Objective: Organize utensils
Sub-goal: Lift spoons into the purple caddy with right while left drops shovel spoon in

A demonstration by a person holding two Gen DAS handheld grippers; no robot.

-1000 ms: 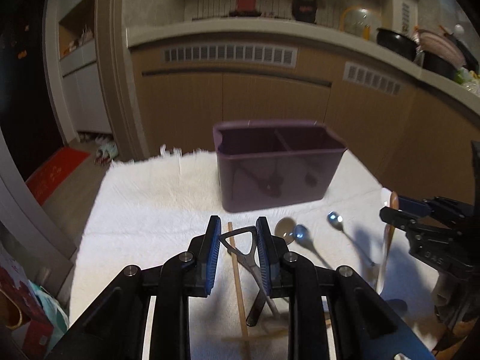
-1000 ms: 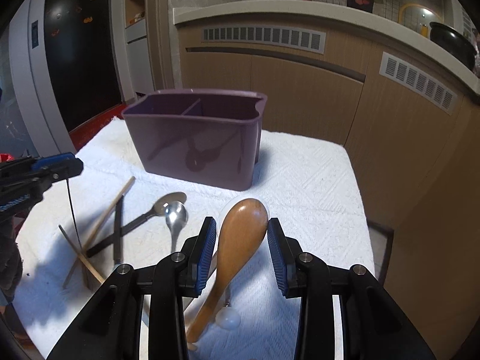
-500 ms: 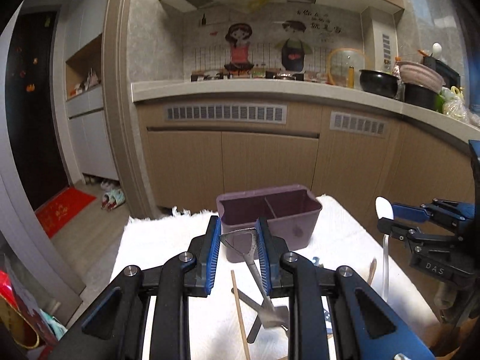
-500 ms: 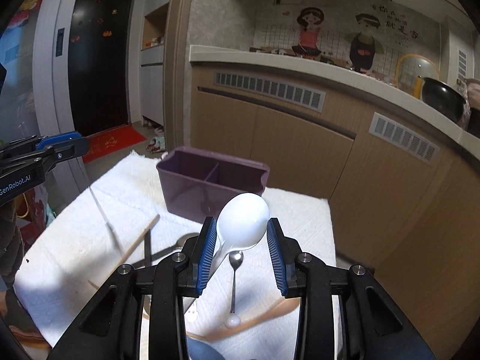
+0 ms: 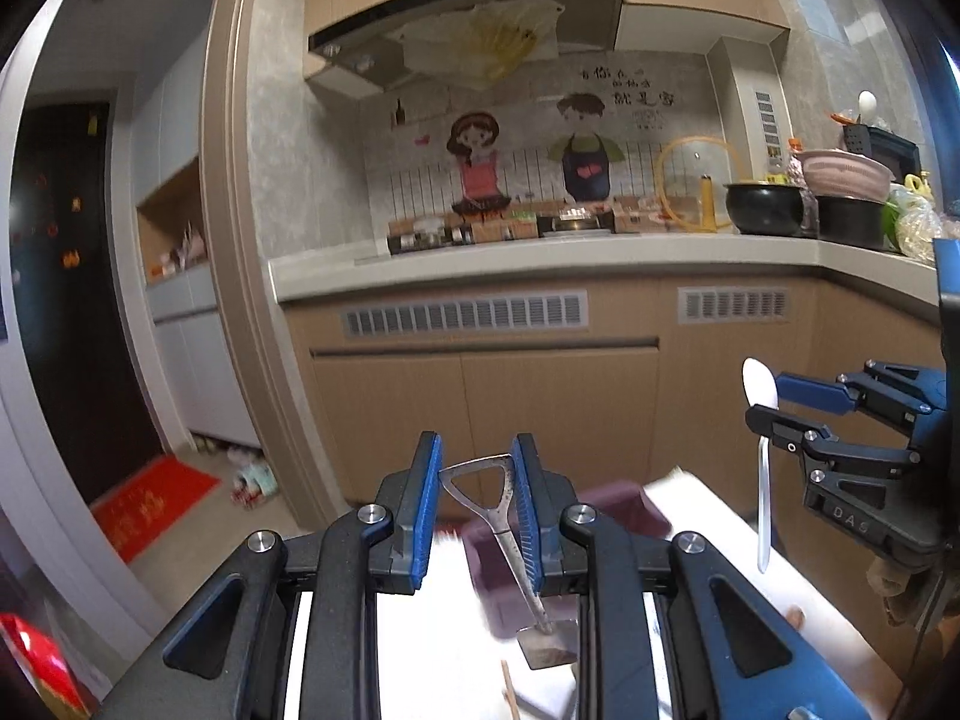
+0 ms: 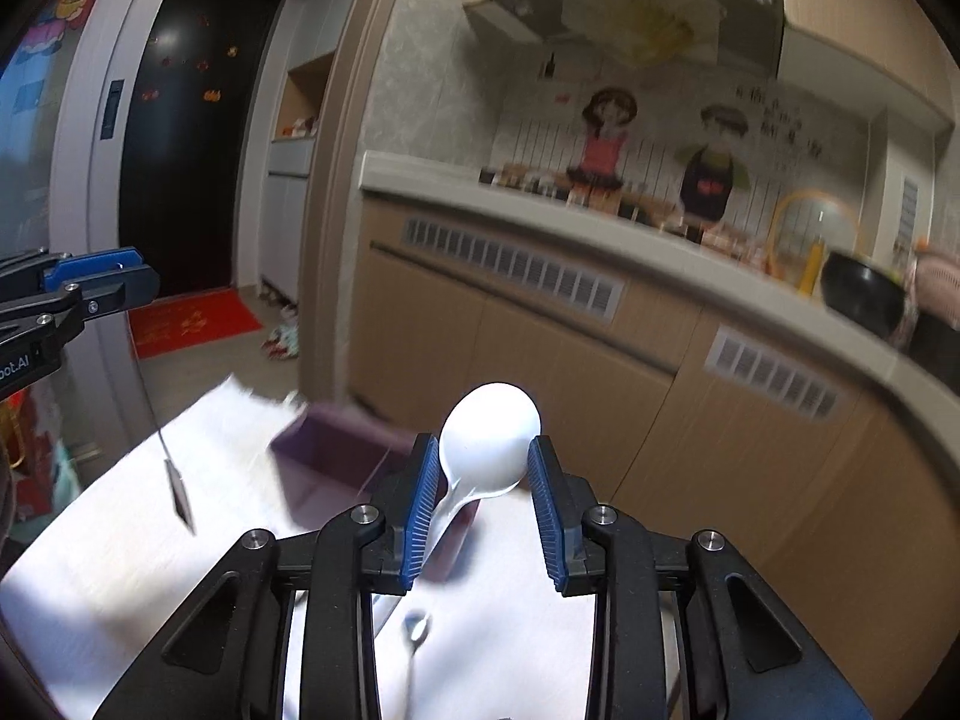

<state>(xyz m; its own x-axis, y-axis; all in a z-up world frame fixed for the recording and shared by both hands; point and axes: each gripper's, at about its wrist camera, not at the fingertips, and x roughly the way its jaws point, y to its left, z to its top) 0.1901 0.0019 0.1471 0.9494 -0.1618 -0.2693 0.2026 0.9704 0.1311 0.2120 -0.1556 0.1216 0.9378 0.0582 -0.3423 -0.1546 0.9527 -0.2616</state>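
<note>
A: Our left claw (image 5: 476,483) holds the metal spatula (image 5: 510,546) by its handle; the right claw (image 6: 485,483), jaws just closing, holds the white spoon (image 6: 489,441).

B: Both hang above the table (image 6: 180,570). Next we lower them into the purple holder (image 6: 336,450), below and ahead of the claws. A metal spoon (image 6: 416,630) lies under the right claw.

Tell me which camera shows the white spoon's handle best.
The left wrist view: there the white spoon hangs side-on from the right gripper, its handle showing full length. The right wrist view gives the bowl between the pads, with most of the handle hidden below.
</note>
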